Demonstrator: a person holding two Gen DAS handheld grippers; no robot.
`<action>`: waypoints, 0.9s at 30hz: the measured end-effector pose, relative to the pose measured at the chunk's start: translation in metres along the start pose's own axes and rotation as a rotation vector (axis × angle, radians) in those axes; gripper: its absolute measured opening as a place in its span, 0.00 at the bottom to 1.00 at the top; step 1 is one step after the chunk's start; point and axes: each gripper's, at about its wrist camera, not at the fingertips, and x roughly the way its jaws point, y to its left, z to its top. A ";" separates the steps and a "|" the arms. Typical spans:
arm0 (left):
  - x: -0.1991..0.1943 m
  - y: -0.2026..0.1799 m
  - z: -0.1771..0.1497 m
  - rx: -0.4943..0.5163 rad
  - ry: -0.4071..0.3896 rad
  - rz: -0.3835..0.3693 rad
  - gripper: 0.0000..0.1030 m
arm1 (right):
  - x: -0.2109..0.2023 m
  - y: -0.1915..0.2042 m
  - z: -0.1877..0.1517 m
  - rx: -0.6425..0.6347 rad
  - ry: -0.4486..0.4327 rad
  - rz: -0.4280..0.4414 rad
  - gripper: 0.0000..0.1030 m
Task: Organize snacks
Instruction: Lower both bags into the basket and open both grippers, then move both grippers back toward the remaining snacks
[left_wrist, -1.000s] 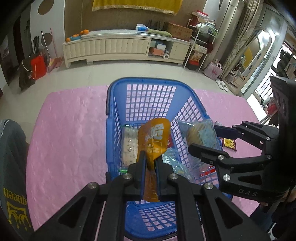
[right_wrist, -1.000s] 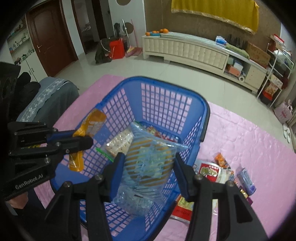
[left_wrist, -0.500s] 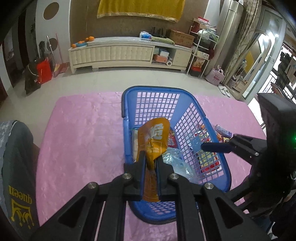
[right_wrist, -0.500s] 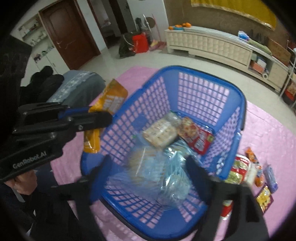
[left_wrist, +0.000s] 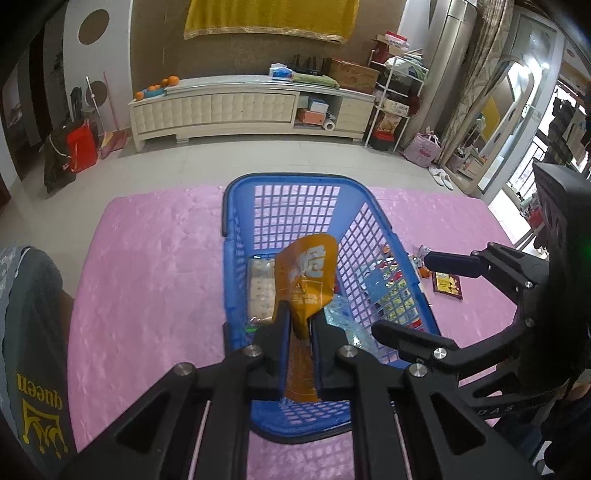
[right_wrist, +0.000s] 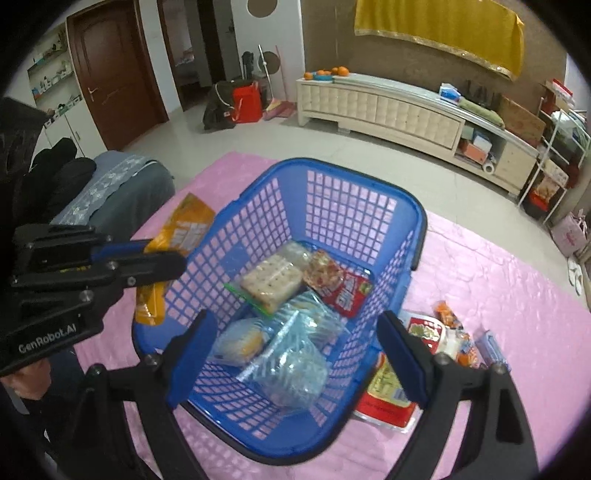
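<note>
Snacks are being gathered into the blue basket (right_wrist: 369, 236), which sits on a pink cloth (right_wrist: 517, 314) and serves as the landmark for everything else.

Left of the basket, just outside its left wall in the right wrist view, the left gripper (left_wrist: 298, 325) is pinched tight on an orange snack pouch (left_wrist: 308, 277) — its jaws press the pouch near mid-length, so the printed top stands free above the fingers and the tail hangs below. The pouch's long axis runs along the gripper's pointing line, top end aimed away from the person and toward the basket's far wall. Held at that height beside the rim, it looks ready to be carried over the wall and dropped in.

Inside the basket lie a cracker pack (right_wrist: 271, 282), a red packet (right_wrist: 338, 284) and clear blue-striped bags (right_wrist: 291, 354), piled toward the near end.

Over the basket's near rim, the right gripper (right_wrist: 295, 354) is spread wide and holds nothing — probably free for the next item.

Right of the basket, several loose packets (right_wrist: 436, 336) wait on the cloth, so the job seems partly done.
</note>
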 end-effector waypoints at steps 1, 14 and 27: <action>0.003 -0.001 0.002 0.002 0.003 -0.004 0.09 | -0.001 -0.002 0.000 -0.002 -0.005 -0.014 0.88; 0.049 -0.018 0.021 0.062 0.037 0.002 0.33 | 0.005 -0.045 -0.004 0.060 0.003 -0.096 0.88; 0.030 -0.043 0.011 0.122 0.017 0.010 0.62 | -0.021 -0.055 -0.022 0.106 0.004 -0.073 0.88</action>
